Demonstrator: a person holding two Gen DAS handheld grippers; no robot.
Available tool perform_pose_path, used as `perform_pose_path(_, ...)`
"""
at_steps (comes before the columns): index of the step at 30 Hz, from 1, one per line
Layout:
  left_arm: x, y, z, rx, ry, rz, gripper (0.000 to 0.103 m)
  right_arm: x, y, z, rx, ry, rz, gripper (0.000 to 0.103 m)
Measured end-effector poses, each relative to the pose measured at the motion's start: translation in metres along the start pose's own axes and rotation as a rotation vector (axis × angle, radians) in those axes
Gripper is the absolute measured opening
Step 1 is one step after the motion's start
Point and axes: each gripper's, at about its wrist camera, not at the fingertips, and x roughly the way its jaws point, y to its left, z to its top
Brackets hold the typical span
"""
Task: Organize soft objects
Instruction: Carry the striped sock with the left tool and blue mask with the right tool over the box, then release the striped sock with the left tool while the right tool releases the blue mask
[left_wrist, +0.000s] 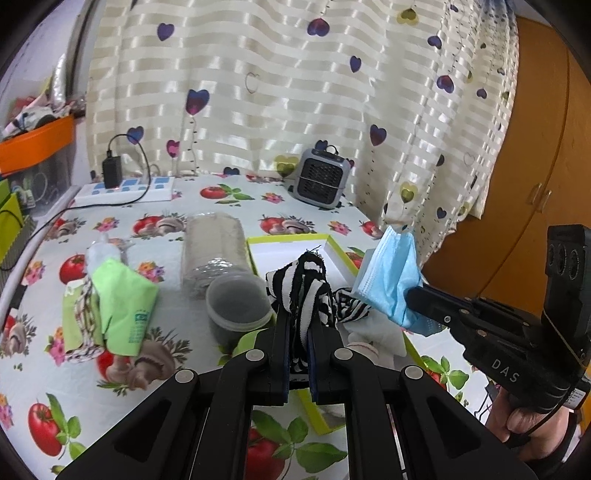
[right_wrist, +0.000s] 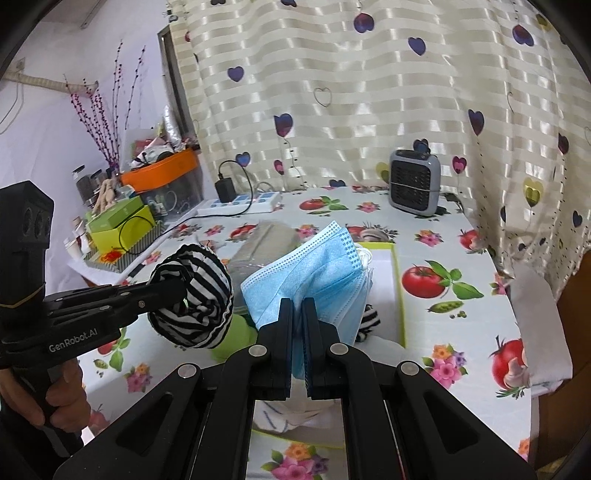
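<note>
- The striped cloth (left_wrist: 306, 284) is pinched in the left gripper (left_wrist: 298, 325), jaws nearly together, and held above the table just in front of the box (left_wrist: 286, 242).
- The blue face masks (right_wrist: 314, 273), a small stack, are clamped in the right gripper (right_wrist: 298, 325), jaws closed tight, also held over the box.
- Both soft things look meant for the box with the green rim; more cloth already lies inside it.
- To do this well, lower each over bare floor of the box, let go low, and keep the two grippers from crossing.
- Readable writing: "GenRobot.AI" on the left gripper's body, "DAS" on the right's.
- The green packet (left_wrist: 125, 299) has print too small to read.
</note>
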Motion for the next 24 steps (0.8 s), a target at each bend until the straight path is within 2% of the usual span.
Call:
perform_pose_path(16,0.053,-0.017,0.012,0.015,0.064,-0.028,0.007,0.020,-0.034,-0.003,0.053,0.038,-0.037,0.005)
perform_pose_path(24,0.095,-0.024,0.014,0.029,0.134,-0.040,0.007,0.024,-0.048,-0.002,0.071,0.043,-0.056,0.005)
